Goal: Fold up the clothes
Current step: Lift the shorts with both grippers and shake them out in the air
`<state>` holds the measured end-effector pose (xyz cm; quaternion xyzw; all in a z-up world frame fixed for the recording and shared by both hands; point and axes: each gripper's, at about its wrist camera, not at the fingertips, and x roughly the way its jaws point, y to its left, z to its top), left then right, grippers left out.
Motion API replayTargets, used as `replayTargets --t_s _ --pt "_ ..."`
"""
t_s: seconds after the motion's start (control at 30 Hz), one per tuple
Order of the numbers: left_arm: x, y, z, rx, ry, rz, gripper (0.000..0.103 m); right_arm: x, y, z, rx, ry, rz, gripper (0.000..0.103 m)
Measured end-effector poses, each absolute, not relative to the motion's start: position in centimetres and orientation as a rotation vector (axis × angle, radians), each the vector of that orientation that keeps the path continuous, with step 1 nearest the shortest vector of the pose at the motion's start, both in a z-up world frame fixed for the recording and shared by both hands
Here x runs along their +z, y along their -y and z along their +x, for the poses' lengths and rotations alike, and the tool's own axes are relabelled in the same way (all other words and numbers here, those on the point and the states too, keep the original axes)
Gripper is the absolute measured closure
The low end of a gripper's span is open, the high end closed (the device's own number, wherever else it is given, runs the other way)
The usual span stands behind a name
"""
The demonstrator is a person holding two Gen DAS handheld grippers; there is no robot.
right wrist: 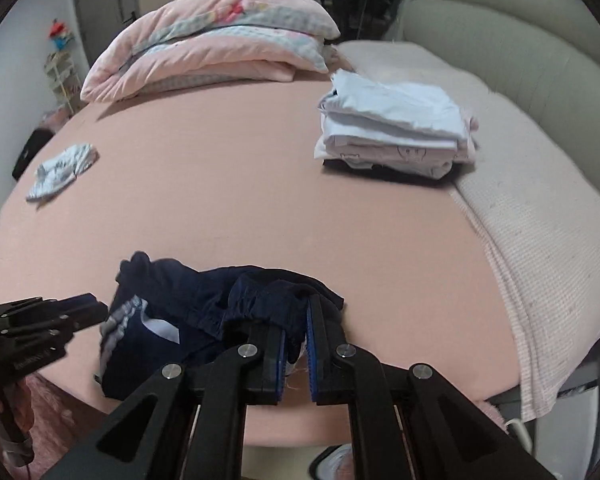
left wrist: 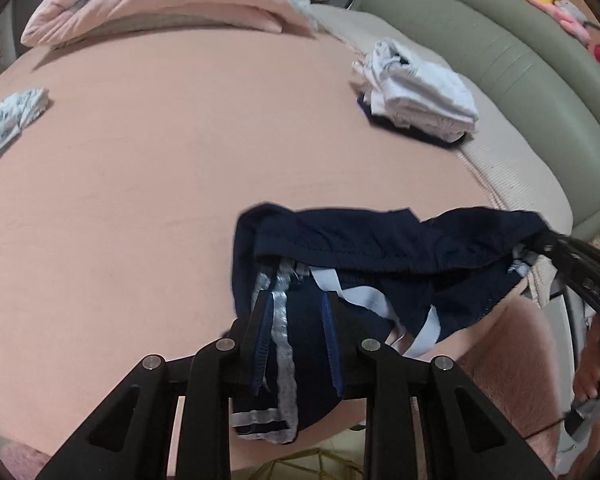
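Note:
A pair of navy shorts with white and grey stripes lies crumpled at the near edge of the pink bed. My left gripper is shut on the shorts' striped end, cloth bunched between its blue pads. My right gripper is shut on the gathered waistband of the shorts at the other end. The right gripper also shows in the left wrist view, and the left gripper shows in the right wrist view.
A stack of folded white clothes sits at the back right, also in the left wrist view. A crumpled patterned garment lies at the left. A folded pink quilt lies at the back. A beige blanket and grey headboard line the right.

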<state>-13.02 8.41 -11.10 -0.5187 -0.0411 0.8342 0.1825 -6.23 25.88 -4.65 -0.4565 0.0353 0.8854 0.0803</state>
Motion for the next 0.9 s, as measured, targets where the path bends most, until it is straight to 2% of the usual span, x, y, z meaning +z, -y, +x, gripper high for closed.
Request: replayTargets --t_s 0.13,0.27,0.3,0.33,0.37,0.57,0.73,0.9 --pt "-12.5 -9.6 -14.6 2.419 0.011 -1.524 0.081 -4.1 -26.0 -5.8 2.666 -0.132 -1.355 0.097" --pt "-13.2 -9.7 -16.7 2.414 0.026 -1.532 0.081 -3.5 -27.4 -5.9 2.67 -0.171 -1.365 0.097" --pt "-13.3 -9.6 -17.1 2.411 0.035 -1.528 0.083 -3.7 -27.6 -5.8 2.666 -0.174 -1.375 0.097" --pt "-13.2 -9.6 -17.5 2.41 0.044 -1.521 0.097 -3.9 -27.8 -5.8 2.662 -0.175 -1.386 0.097" --pt "-12.5 -9.5 -17.5 2.421 0.054 -1.497 0.099 -4.1 -27.9 -5.8 2.656 -0.173 -1.398 0.097" --pt "-1.7 -6.6 -17.0 2.621 0.121 -1.185 0.099 -2.4 -28.7 -7.4 2.667 -0.15 -1.373 0.097" --pt "9.5 -4.4 -15.4 2.721 0.126 -0.882 0.099 5.2 -27.9 -9.0 2.783 -0.12 -1.144 0.097" --pt "19.3 -2.4 -9.0 2.837 0.087 -0.508 0.099 14.5 -26.3 -6.3 2.926 -0.149 -0.754 0.097"
